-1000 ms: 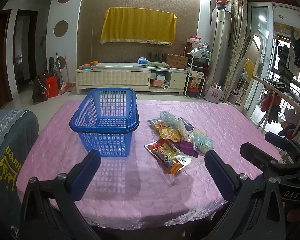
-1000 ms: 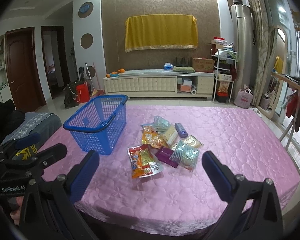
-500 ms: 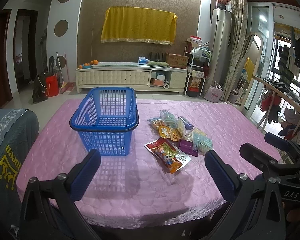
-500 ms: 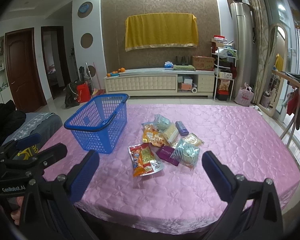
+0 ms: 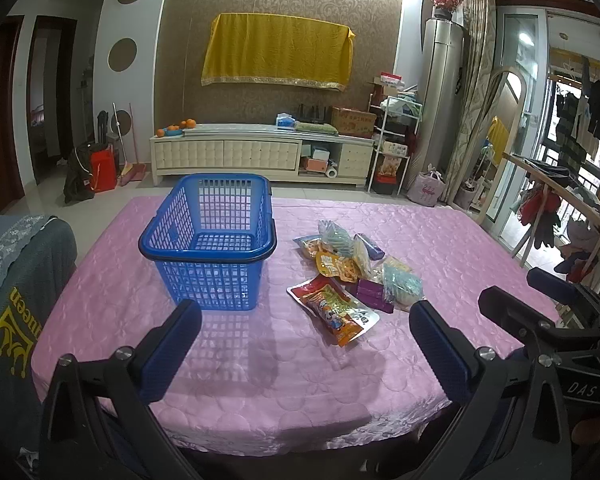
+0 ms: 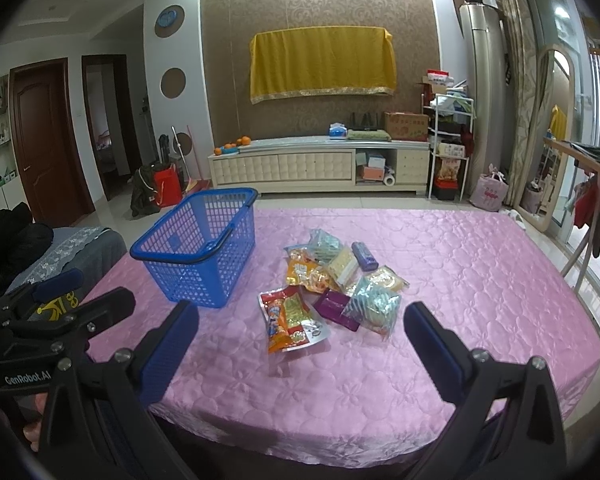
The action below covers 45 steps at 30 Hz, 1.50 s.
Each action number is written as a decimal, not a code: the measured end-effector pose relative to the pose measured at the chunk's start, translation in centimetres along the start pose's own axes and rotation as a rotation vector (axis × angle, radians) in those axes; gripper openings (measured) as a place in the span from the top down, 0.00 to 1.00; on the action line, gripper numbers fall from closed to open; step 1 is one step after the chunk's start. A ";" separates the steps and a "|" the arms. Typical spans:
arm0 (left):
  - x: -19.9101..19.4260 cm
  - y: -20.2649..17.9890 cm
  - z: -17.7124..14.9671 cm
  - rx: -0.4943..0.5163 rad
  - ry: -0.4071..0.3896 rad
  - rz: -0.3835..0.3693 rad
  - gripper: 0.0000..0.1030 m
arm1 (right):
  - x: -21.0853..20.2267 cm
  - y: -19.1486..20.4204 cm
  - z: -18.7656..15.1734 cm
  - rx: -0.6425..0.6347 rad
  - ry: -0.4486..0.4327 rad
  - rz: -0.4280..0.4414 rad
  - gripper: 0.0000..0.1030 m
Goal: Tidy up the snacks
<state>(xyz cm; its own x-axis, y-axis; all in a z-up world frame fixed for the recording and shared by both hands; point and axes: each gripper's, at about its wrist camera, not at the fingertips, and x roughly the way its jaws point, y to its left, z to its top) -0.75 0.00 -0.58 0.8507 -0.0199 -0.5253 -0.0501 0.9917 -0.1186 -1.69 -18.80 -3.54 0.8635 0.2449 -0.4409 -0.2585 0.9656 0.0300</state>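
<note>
An empty blue plastic basket stands on the pink table, left of a pile of snack packets. Nearest in the pile lies a red and orange packet, with a purple bar and a teal-striped bag beside it. My left gripper hangs open over the table's near edge, short of the basket and the pile. My right gripper is open too, just in front of the red packet. Both hold nothing.
The pink quilted tablecloth covers the table. A grey chair back stands at the left edge. Behind the table are a cream cabinet and a drying rack at the right.
Both views have crept slightly forward toward the table; the basket and snacks have not moved, and both grippers stay open.
</note>
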 end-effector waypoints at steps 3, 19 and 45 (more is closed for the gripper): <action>0.0 -0.1 0.0 0.001 0.000 0.004 0.00 | 0.0 0.0 -0.1 0.007 0.002 0.007 0.00; -0.3 0.1 0.4 -0.003 -0.007 0.006 0.00 | 0.1 0.1 -0.2 0.004 -0.003 0.012 0.00; 12.1 -3.7 1.7 -0.017 0.265 0.024 0.00 | 8.3 -6.4 0.7 0.010 0.119 -0.004 0.00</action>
<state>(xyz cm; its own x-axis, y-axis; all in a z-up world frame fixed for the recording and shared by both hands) 10.58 -3.74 -5.09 0.6824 -0.0313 -0.7303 -0.0791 0.9900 -0.1164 7.44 -22.86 -6.78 0.8070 0.2297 -0.5441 -0.2504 0.9674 0.0370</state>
